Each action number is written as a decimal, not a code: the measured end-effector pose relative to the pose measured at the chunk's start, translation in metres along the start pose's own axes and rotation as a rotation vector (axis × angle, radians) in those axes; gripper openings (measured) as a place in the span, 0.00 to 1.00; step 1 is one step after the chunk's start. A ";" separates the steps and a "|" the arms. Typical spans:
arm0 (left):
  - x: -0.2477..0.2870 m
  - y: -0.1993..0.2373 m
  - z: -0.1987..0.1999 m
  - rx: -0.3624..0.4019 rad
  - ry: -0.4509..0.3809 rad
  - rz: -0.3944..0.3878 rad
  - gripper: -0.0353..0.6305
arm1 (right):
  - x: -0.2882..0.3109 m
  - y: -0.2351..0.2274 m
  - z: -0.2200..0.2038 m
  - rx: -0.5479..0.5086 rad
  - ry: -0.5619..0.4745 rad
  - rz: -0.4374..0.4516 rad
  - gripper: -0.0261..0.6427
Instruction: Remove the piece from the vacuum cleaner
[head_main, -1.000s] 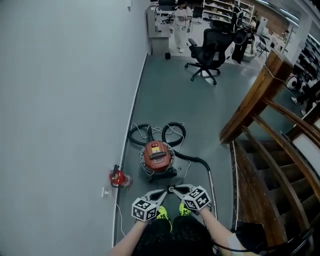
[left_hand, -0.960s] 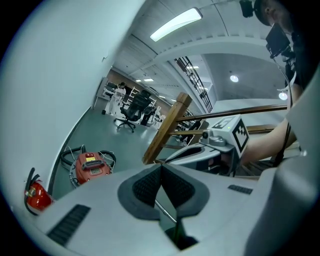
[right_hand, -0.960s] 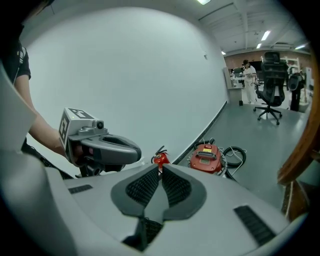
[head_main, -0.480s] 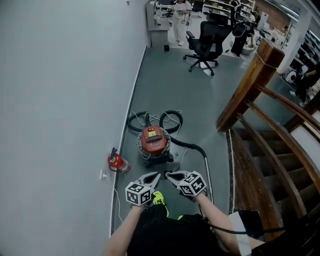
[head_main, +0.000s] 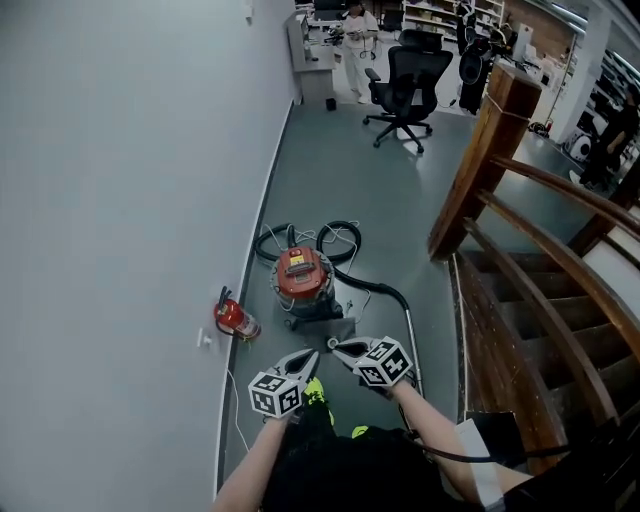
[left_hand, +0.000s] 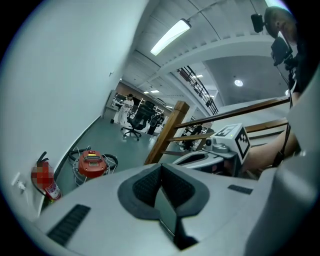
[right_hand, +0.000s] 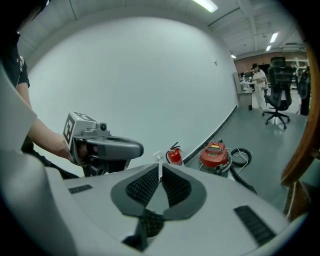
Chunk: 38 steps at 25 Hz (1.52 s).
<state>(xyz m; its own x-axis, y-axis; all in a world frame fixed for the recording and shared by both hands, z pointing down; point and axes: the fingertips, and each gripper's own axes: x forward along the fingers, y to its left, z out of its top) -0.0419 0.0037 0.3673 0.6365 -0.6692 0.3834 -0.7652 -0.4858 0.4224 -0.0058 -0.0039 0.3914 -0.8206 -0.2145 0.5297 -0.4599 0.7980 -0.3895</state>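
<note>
Head view: left gripper (head_main: 311, 354) and right gripper (head_main: 334, 348) closed, empty; on the vacuum (head_main: 303, 277), I'd grip the rigid-looking wand (head_main: 411, 340) near its hose (head_main: 371, 286).

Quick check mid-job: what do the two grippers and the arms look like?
The left gripper and right gripper match: pale grey beak-shaped shells, dark ribbed pads, each with a cube of black-and-white square markers. Forearms are bare; a thin black cable runs beside the right one.
</note>
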 end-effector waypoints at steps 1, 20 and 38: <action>-0.003 -0.005 -0.003 0.002 -0.007 0.009 0.07 | -0.006 0.003 -0.005 -0.001 -0.004 0.003 0.09; -0.062 -0.116 -0.077 0.020 -0.061 0.074 0.07 | -0.085 0.084 -0.102 -0.010 -0.054 0.053 0.09; -0.103 -0.155 -0.109 -0.007 -0.053 0.021 0.07 | -0.107 0.141 -0.128 0.045 -0.087 0.069 0.09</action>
<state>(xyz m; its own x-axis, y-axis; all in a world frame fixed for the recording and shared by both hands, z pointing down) 0.0220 0.2089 0.3515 0.6137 -0.7086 0.3481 -0.7779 -0.4674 0.4201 0.0605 0.2037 0.3760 -0.8761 -0.2096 0.4341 -0.4148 0.7866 -0.4573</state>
